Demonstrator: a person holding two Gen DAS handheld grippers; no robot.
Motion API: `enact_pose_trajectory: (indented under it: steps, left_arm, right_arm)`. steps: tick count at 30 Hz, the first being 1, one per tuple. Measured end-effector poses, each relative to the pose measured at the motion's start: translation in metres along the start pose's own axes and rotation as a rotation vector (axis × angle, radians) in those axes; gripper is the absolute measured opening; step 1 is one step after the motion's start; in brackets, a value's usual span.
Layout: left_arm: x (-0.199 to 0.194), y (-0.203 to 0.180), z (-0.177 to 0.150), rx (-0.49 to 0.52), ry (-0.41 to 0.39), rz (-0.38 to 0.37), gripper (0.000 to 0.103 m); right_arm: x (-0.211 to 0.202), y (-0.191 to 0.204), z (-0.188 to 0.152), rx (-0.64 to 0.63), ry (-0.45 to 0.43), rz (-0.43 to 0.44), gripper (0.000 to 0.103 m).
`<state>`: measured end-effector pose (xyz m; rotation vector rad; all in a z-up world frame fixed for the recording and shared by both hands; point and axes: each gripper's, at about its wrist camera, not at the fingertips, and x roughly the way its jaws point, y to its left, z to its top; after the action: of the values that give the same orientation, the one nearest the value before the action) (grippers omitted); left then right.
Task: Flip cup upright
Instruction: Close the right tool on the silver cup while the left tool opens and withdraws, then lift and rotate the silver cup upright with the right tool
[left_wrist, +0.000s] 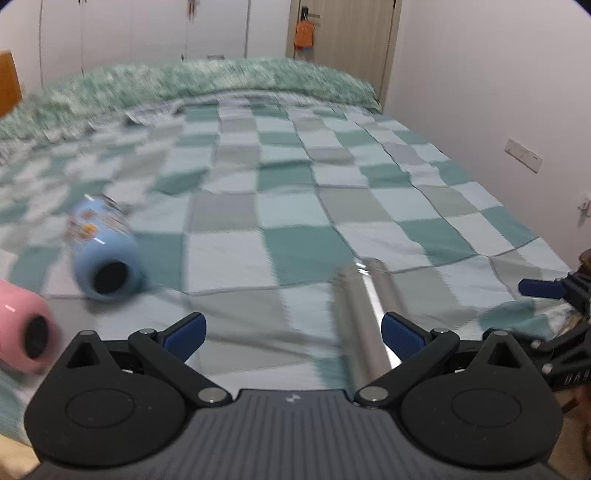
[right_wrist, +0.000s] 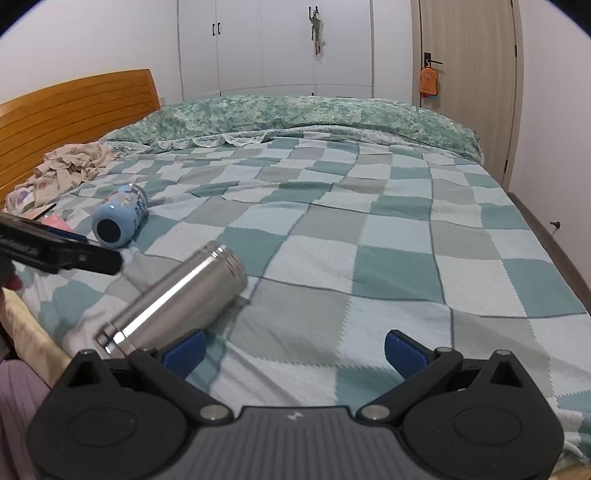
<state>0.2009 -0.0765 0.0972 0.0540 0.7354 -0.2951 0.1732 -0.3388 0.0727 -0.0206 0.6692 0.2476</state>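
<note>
Steel cup (right_wrist: 177, 295), smooth and cylindrical, lies sideways on checked quilt (right_wrist: 369, 236).

My left gripper (left_wrist: 293, 332): black plastic body, two round ribbed housings, silver pivot screws, blue ribbed pads (left_wrist: 402, 334) on angled black fingers, small white logo on a grooved grey centre plate. My right gripper (right_wrist: 295, 349): identical build, blue pads (right_wrist: 404, 350). Lilac ribbed sleeve (right_wrist: 14, 398) at lower left.
</note>
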Motion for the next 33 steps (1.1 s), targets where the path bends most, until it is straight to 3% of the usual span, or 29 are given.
enact_pose_trajectory:
  steps: [8,12,18,22,25,26,27,33]
  left_arm:
    - [-0.013,0.048,-0.006,0.013,-0.024,0.071,0.103]
    - [-0.011,0.064,-0.015,0.011,-0.011,0.059,0.103]
    - [-0.008,0.079,-0.028,0.013,0.000,0.053,0.103]
    - [-0.003,0.089,-0.036,-0.011,0.010,0.052,0.103]
    - [0.001,0.093,-0.041,-0.024,0.021,0.054,0.103]
    - [0.001,0.094,-0.042,-0.027,0.022,0.053,0.103]
    - [0.000,0.095,-0.043,-0.030,0.021,0.051,0.103]
    - [-0.001,0.093,-0.042,-0.031,0.002,0.048,0.103]
  right_arm:
    - [0.031,0.039,0.031,0.048,0.067,0.049,0.103]
    - [0.057,0.058,0.041,0.069,0.129,0.051,0.103]
    - [0.093,0.067,0.052,0.161,0.237,0.047,0.103]
    - [0.117,0.061,0.050,0.290,0.334,0.065,0.103]
    - [0.128,0.058,0.043,0.371,0.384,0.092,0.085]
    - [0.128,0.059,0.042,0.372,0.379,0.085,0.070]
    - [0.127,0.059,0.042,0.375,0.371,0.085,0.067]
    - [0.112,0.061,0.039,0.372,0.297,0.105,0.066]
